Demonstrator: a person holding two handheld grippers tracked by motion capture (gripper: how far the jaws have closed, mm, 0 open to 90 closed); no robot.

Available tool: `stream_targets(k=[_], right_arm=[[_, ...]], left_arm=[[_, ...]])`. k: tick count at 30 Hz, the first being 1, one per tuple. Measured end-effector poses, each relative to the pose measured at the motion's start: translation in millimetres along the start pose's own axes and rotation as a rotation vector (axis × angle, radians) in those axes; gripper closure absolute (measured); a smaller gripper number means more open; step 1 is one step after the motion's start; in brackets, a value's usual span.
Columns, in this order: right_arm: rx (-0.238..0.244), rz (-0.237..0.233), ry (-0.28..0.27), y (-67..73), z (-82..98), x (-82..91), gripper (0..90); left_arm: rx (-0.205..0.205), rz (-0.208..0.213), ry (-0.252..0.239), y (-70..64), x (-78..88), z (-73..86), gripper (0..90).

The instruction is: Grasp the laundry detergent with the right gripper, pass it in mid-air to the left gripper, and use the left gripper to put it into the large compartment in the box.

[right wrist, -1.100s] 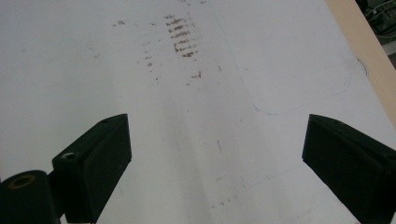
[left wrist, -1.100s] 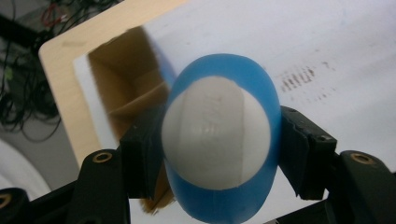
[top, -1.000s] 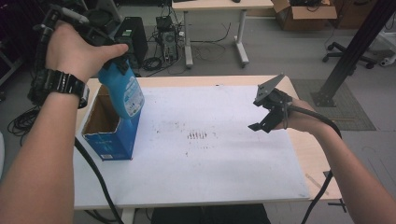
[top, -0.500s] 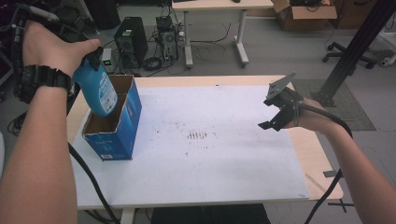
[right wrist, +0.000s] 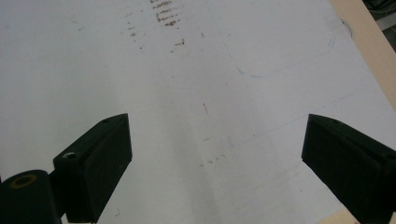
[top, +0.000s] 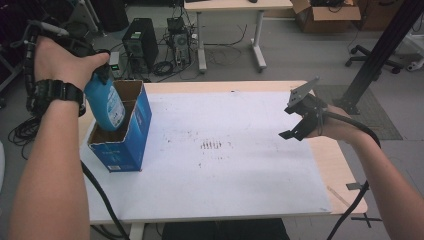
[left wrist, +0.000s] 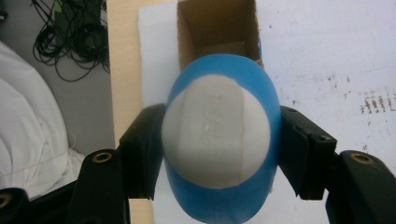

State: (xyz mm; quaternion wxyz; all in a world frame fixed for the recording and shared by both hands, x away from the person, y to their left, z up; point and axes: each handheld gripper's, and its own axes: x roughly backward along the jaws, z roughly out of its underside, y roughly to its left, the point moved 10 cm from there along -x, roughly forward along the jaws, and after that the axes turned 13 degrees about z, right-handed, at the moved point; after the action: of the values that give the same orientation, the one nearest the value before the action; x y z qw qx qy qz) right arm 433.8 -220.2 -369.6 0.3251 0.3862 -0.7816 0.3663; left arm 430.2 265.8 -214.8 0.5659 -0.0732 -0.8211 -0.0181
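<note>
A blue bottle hangs tilted, its lower end inside the open top of a blue cardboard box standing at the left of the white board. My left gripper is shut on the bottle's upper part. In the left gripper view the bottle sits between both jaws, its white round end toward the camera, with the box opening beyond it. My right gripper hovers open over the board's right side. The right gripper view has its jaws wide apart over bare board.
Brown smudges mark the board's middle. The wooden tabletop shows beyond the board's right edge. On the floor behind are a computer tower, cables, another desk and a black post.
The left gripper swung the bottle left and back, then lowered its bottom end into the box opening. The right gripper drifted slightly right and stayed open.
</note>
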Motion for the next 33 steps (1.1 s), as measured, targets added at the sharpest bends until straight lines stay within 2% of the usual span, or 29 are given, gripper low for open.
stream_targets(k=[6, 22, 33], right_arm=[[0.001, -0.003, 0.001, 1.4, 0.3, 0.2, 8.2], [0.001, -0.007, 0.005, 3.9, 4.1, -2.0, 8.2], [0.000, -0.018, 0.011, 7.7, 5.1, -8.1, 8.2]], left_arm=[[0.012, 0.009, 0.009, 3.1, -17.2, 6.0, 38.5], [0.025, 0.042, 0.065, 7.7, -79.0, 25.6, 38.5], [0.029, 0.045, 0.105, 11.9, -108.0, 39.0, 38.5]])
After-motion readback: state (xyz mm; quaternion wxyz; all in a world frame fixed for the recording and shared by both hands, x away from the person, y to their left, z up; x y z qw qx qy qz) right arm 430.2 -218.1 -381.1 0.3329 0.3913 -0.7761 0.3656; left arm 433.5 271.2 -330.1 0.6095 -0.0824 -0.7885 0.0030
